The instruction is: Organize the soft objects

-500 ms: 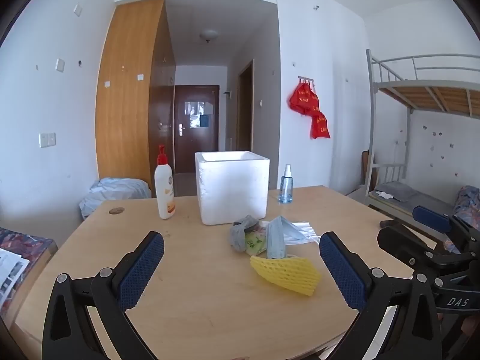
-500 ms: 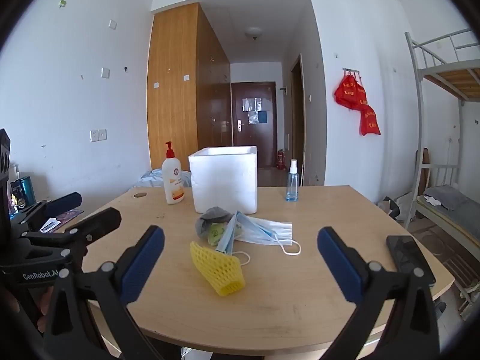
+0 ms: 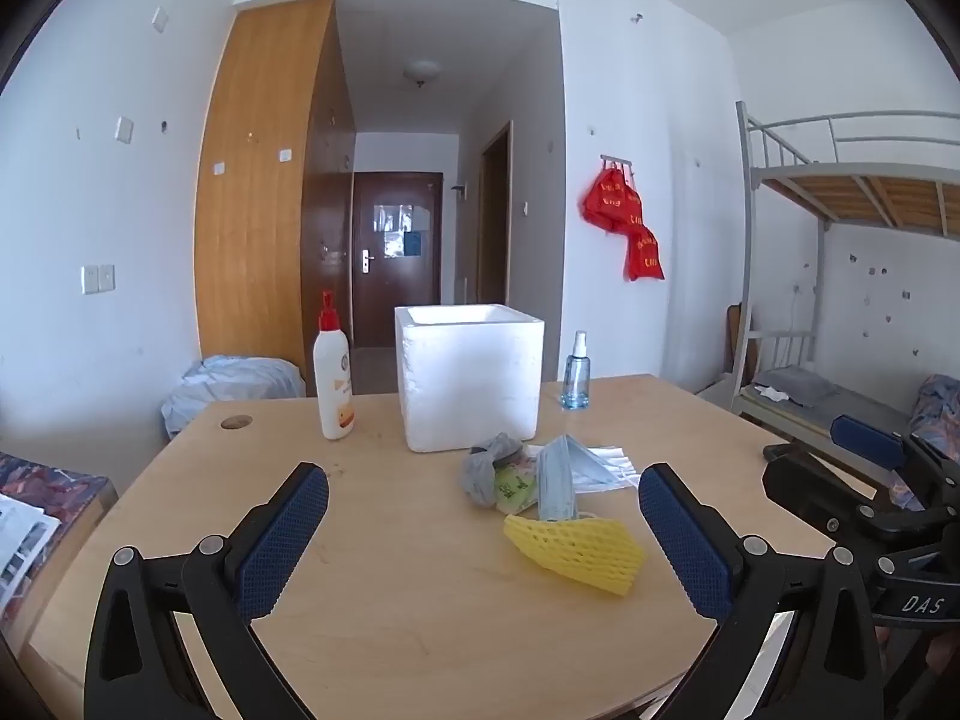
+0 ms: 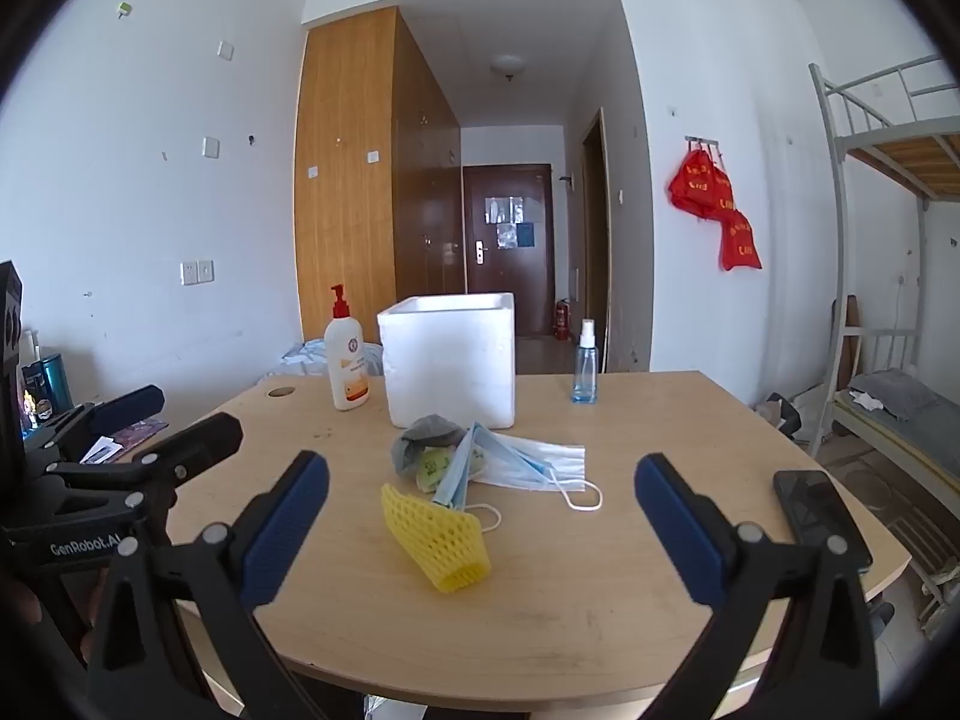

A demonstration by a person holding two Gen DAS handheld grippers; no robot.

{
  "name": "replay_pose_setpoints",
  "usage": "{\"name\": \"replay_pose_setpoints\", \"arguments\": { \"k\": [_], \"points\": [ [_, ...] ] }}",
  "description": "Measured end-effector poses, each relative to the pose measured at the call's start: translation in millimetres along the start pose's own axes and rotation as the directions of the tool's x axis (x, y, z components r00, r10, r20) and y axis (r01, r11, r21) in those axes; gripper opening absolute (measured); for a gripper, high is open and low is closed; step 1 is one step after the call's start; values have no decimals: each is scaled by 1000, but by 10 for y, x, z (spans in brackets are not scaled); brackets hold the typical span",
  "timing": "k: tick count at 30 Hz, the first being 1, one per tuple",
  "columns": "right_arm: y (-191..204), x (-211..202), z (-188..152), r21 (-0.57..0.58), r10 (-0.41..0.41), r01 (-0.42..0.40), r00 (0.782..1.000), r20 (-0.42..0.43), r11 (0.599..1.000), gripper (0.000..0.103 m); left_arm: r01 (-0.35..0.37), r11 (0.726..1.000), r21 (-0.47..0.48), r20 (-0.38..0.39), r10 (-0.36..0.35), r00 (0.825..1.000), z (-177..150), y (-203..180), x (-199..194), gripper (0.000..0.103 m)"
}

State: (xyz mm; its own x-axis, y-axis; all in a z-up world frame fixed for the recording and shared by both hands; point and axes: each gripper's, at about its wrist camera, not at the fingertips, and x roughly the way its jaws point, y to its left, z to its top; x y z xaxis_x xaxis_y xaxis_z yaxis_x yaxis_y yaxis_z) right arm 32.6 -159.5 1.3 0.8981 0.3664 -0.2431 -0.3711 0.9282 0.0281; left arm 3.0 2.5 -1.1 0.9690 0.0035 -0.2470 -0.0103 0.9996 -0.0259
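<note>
Both my tongs gape wide and hold nothing: left gripper [image 3: 483, 531] and right gripper [image 4: 480, 525] hover over the near edge of the round pale wooden table [image 3: 384, 588]. Just in front of the white square foam box [image 3: 471, 375] lies the soft heap: yellow foam net sleeve [image 4: 437, 540] nearest me, touching blue pleated face masks [image 4: 519, 459] and a grey crumpled bag [image 4: 420, 435].

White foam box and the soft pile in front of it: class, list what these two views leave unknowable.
- White foam box interior: both views look from low, so its walls hide any contents.
- Green item: half covered by the grey bag and blue masks; print too small.
- Phone: partly behind the right gripper finger.
</note>
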Motion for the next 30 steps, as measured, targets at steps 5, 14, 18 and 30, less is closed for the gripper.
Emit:
{"name": "replay_pose_setpoints", "arguments": {
  "k": [5, 14, 18, 30],
  "points": [
    [2, 1, 1, 1, 2, -2, 1000, 1, 1000, 103, 9, 1000, -6, -2, -9, 1000, -12, 20, 20, 103],
    [6, -1, 0, 0, 0, 0, 1000, 0, 1000, 103, 7, 1000, -3, 2, -7, 1000, -2, 14, -11, 103],
    [5, 0, -2, 0, 2, -2, 1000, 0, 1000, 103, 0, 1000, -2, 8, 0, 1000, 5, 20, -25, 103],
    [-2, 14, -12, 0, 2, -2, 1000, 2, 1000, 103, -3, 1000, -1, 11, 3, 1000, 4, 18, -35, 103]
  ]
}}
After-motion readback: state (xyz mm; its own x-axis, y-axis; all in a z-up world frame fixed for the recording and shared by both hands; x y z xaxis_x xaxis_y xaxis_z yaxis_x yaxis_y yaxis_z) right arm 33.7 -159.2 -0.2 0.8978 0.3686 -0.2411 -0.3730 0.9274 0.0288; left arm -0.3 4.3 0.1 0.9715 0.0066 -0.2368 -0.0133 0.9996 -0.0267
